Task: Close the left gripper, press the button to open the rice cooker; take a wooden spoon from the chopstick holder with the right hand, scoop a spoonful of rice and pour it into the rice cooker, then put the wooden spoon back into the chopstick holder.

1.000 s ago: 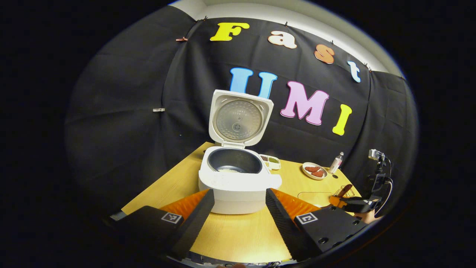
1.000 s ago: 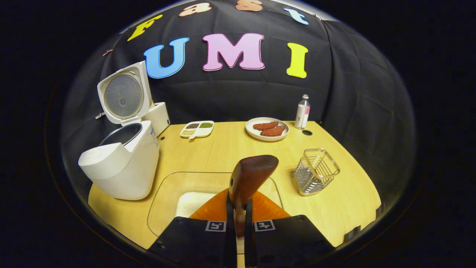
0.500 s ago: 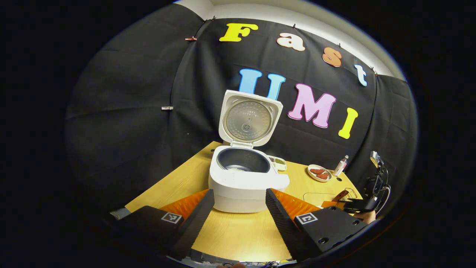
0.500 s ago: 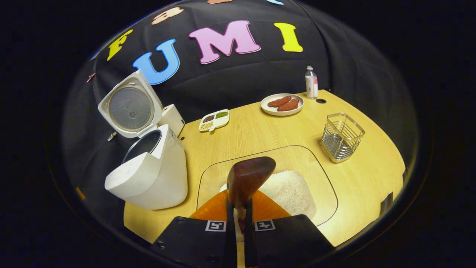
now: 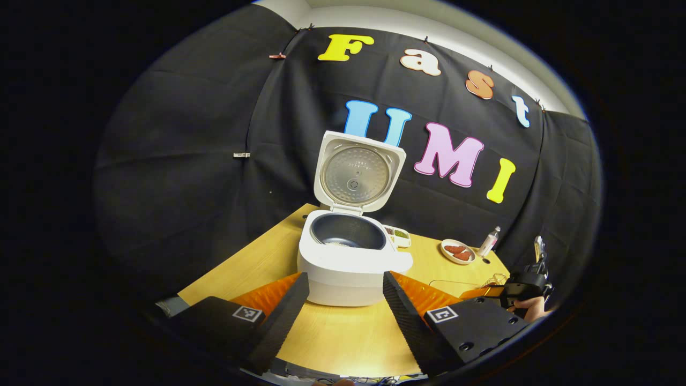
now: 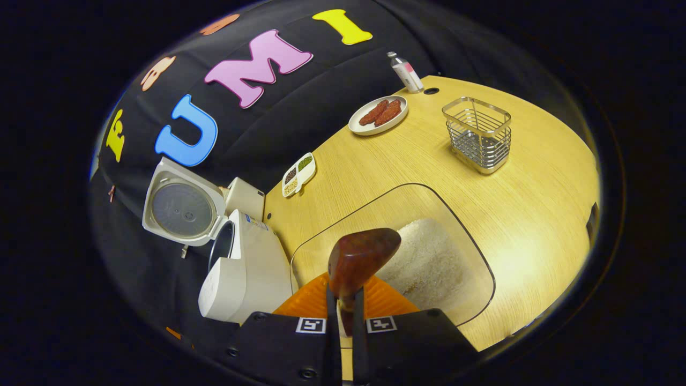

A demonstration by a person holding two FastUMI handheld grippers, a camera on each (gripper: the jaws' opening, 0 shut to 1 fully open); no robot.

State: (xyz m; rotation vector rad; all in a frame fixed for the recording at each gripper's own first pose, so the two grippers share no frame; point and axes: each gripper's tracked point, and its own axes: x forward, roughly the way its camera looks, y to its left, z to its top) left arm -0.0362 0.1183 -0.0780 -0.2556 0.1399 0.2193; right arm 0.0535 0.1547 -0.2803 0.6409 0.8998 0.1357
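The rice cooker (image 5: 353,257) stands at frame centre in the left gripper view, lid up, pot exposed. The clear rice tray (image 6: 471,257) occupies the lower middle of the right gripper view; the chopstick holder (image 6: 477,134) sits upper right. The left gripper (image 5: 343,305) rests wide apart. The right gripper (image 6: 343,316) clamps the wooden spoon (image 6: 359,257) handle. Risk: a tilted bowl could spill grains during transfer; a slipping handle could rotate.
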